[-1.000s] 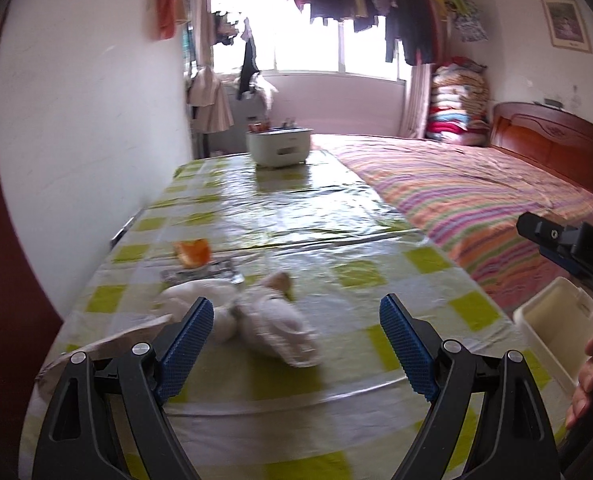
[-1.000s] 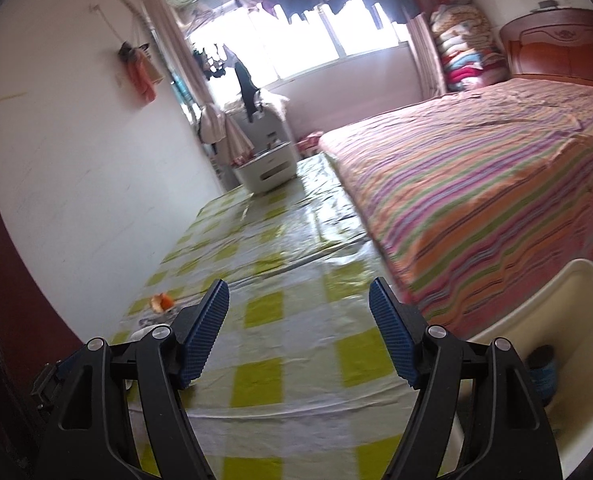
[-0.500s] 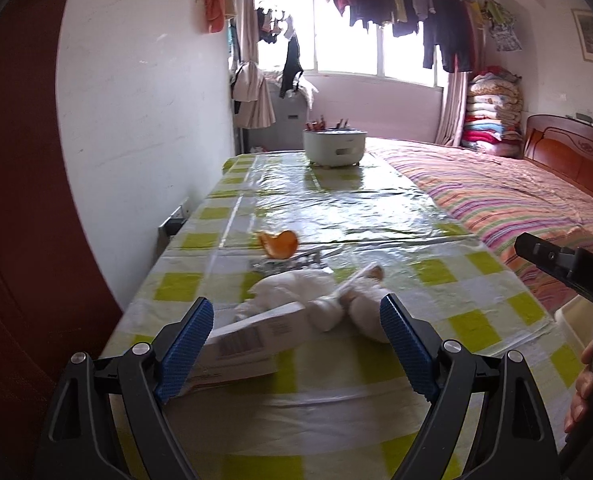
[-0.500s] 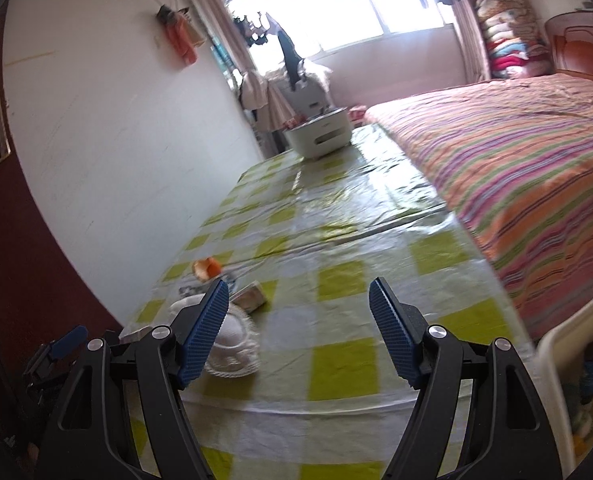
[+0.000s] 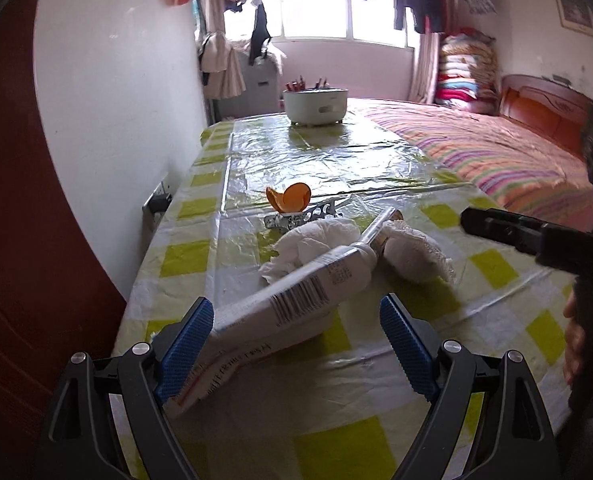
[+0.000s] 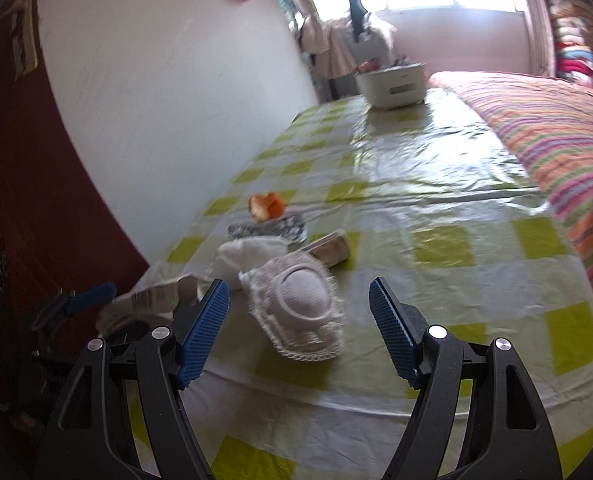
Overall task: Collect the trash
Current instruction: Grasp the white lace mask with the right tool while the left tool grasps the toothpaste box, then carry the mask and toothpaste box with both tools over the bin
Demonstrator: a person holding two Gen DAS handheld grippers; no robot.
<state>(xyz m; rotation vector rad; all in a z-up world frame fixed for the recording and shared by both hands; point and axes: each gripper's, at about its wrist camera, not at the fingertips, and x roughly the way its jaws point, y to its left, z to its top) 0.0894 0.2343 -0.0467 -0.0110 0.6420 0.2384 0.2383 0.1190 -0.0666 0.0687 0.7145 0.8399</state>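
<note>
A pile of trash lies on the checked table (image 5: 476, 264). A white squeezed tube (image 5: 288, 304) lies between the wide-apart fingers of my left gripper (image 5: 300, 332), which is open. Behind the tube sit a crumpled tissue (image 5: 312, 240), a white face mask (image 5: 416, 252), a foil blister strip (image 5: 300, 216) and an orange peel (image 5: 290, 196). In the right wrist view the face mask (image 6: 300, 300) lies between the fingers of my right gripper (image 6: 300, 316), open and not pressing it. The tissue (image 6: 244, 256), a small roll (image 6: 332, 246) and the peel (image 6: 266, 206) lie beyond it.
A white pot (image 5: 316, 106) stands at the table's far end. The white wall (image 5: 116, 120) runs along the left edge, a striped bed (image 5: 496, 152) along the right. A person's hand (image 5: 574, 340) holds the right gripper at the right edge of the left wrist view.
Both grippers have moved left and closer to the trash pile. The tube now lies between the left fingers and the mask between the right fingers. Both stayed open.
</note>
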